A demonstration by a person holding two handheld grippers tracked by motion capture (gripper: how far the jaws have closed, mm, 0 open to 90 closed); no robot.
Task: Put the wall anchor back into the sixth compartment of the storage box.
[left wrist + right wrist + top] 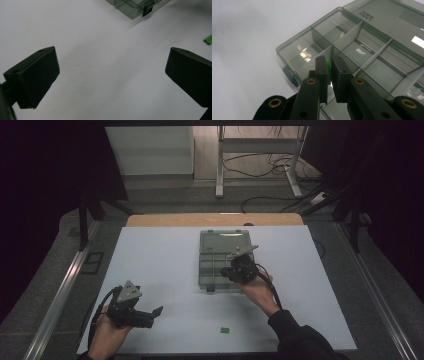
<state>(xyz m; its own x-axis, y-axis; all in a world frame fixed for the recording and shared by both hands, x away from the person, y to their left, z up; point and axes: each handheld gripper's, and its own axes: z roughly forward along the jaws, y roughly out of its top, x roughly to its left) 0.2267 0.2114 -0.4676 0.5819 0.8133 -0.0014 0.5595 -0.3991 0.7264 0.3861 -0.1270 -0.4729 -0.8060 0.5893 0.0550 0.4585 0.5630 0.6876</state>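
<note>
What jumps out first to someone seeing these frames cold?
The right gripper, poised over the open grey compartment box mid-table, pinches a small bright green piece between its nearly closed jaws. A second green piece lies alone on the white table near the front edge. The left gripper hangs open over bare table at front left, holding nothing.

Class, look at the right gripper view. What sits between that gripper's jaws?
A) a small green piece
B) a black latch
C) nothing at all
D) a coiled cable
A: a small green piece is pinched in the right gripper, held over the open compartment box.
</note>
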